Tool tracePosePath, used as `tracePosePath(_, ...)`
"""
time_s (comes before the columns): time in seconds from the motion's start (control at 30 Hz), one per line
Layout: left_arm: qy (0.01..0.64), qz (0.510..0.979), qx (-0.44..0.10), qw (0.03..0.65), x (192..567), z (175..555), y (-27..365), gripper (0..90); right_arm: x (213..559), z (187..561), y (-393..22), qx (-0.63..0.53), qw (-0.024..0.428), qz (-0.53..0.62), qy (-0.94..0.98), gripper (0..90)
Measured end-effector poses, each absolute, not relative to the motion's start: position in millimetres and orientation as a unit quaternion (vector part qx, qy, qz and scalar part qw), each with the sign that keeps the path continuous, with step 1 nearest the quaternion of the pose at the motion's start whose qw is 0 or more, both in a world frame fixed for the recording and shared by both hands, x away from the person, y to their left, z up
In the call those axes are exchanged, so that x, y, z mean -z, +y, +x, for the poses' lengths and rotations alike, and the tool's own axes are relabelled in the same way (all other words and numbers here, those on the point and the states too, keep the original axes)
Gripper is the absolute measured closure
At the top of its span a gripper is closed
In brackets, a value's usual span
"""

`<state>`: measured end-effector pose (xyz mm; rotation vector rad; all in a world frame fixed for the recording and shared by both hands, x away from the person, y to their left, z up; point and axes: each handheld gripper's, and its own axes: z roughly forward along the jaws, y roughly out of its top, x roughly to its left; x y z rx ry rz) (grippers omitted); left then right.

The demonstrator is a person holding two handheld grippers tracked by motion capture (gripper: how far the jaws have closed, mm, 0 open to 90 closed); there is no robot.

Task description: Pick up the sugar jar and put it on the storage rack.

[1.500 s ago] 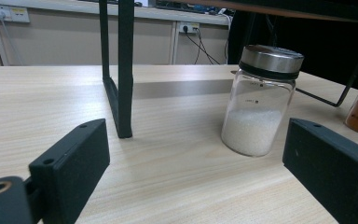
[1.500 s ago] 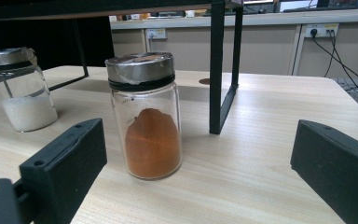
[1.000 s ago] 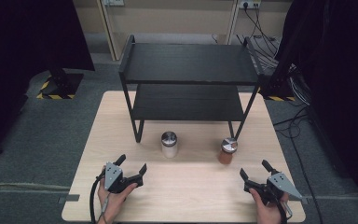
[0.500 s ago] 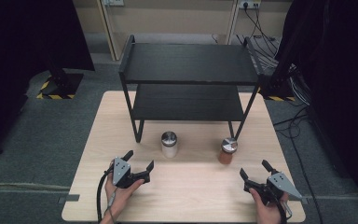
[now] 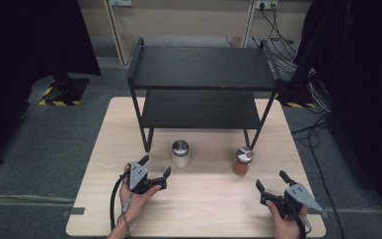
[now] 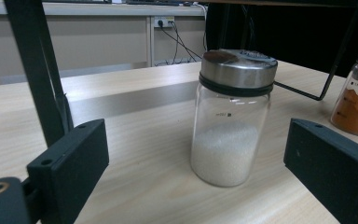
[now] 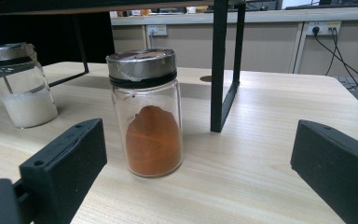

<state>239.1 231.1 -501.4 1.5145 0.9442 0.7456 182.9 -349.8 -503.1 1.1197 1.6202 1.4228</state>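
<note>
**Here: two open grippers facing two spice jars**

The left gripper (image 5: 153, 171) rests low over the tabletop (image 5: 204, 209), its jaws spread wide and empty, just near-left of the jar of white granules (image 5: 180, 154). In the left gripper view this steel-lidded jar (image 6: 233, 116) stands upright between the jaws but beyond them, untouched. The right gripper (image 5: 271, 180), likewise wide open and empty, lies near and right of the jar of orange powder (image 5: 242, 160). Both jars stand just in front of the black two-tier shelf rack (image 5: 199, 67).
</note>
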Motion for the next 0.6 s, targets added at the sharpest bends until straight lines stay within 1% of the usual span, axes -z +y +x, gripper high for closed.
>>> tracePosePath(0.2, 0.393, 0.647, -0.322, 0.569, 496, 247, 224, 6.2, 503, 184, -350, -0.548, 0.348, 0.433, 0.625, 3.7)
tracePosePath(0.6, 0.377, 0.667, -0.315, 0.560, 490, 267, 205, 6.7, 502, 184, -350, -0.548, 0.346, 0.430, 0.629, 3.8)
